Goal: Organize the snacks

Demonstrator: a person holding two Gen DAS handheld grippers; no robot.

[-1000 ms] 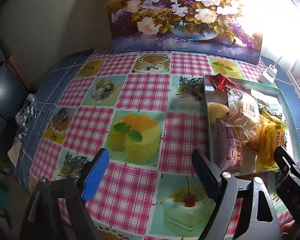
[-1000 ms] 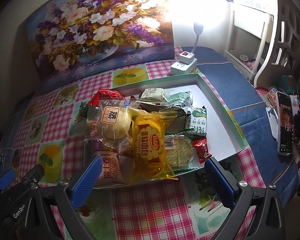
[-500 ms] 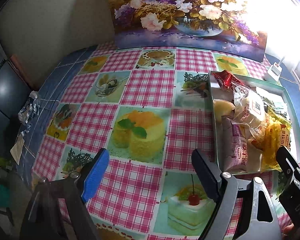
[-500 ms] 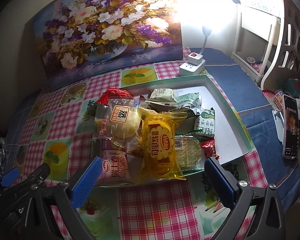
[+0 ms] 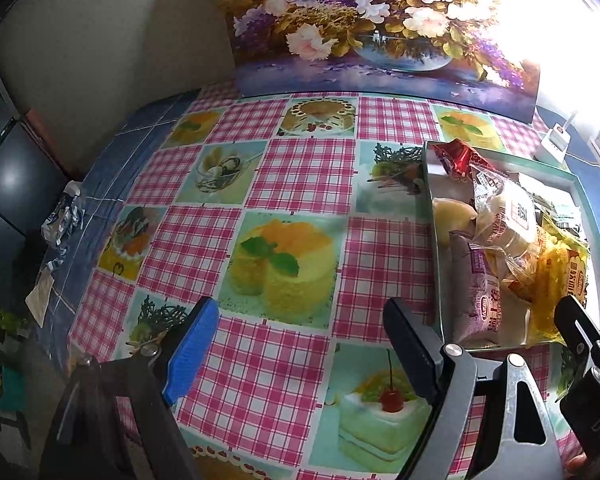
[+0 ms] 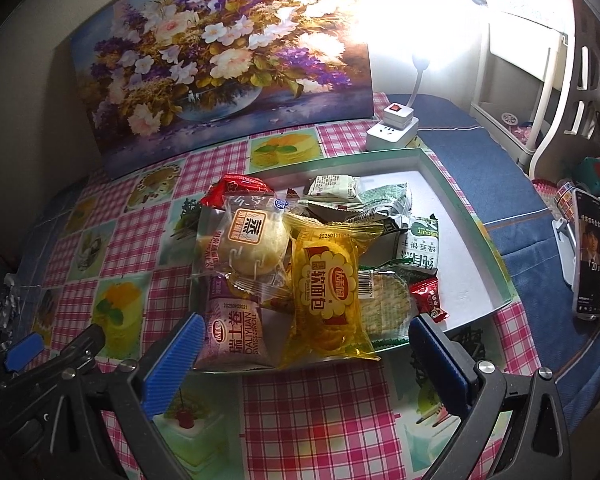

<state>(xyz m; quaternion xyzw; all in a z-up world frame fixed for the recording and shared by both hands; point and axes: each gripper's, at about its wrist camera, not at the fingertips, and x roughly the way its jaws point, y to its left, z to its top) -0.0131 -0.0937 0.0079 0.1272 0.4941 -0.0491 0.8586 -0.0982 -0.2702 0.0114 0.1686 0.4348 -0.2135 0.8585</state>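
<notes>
A green-rimmed tray [image 6: 466, 208] on the checked tablecloth holds several snack packs: a yellow biscuit pack [image 6: 326, 296], a round bun pack [image 6: 252, 240], a purple Swiss-roll pack [image 6: 236, 332], green biscuit packs [image 6: 420, 246] and small red packs [image 6: 428, 298]. My right gripper [image 6: 304, 356] is open and empty, at the tray's near edge. My left gripper [image 5: 300, 350] is open and empty over the bare tablecloth, left of the tray [image 5: 430, 184]. The Swiss-roll pack [image 5: 484, 304] and the yellow pack [image 5: 560, 272] show there too.
A flower painting [image 6: 220, 60] leans at the back of the table. A white power strip [image 6: 392, 128] with a bright lamp sits behind the tray. A phone on a stand [image 6: 590, 256] is at the right. Crumpled wrappers [image 5: 62, 216] lie at the table's left edge.
Both grippers have drawn back a little toward the near edge; the tray sits further up and more fully in view. The snacks have not moved.
</notes>
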